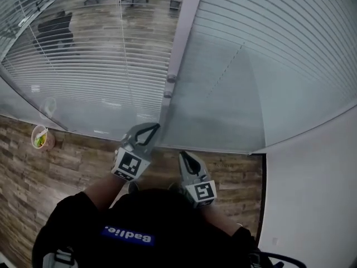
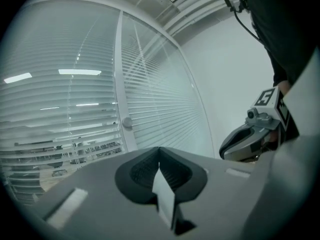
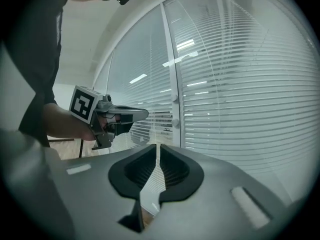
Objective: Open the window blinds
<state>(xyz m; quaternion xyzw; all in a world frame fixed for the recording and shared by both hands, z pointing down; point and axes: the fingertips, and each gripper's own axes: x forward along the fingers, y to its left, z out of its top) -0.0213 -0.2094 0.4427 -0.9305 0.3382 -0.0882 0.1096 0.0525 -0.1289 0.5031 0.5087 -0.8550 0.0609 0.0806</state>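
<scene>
L gripper (image 1: 149, 128) clenched, empty, lower centre, tips near window post (image 1: 179, 38); R gripper (image 1: 184, 156) just right of it, jaws together, empty; blinds (image 1: 279, 54) down across upper frame, both sides of post.

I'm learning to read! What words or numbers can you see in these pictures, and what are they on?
"Badie." – blue patch on the person's black shirt, upside down in the head view.
Square markers on the left tool and right tool: black-and-white patterns, no words.
Cup on the floor: too small to read.
</scene>
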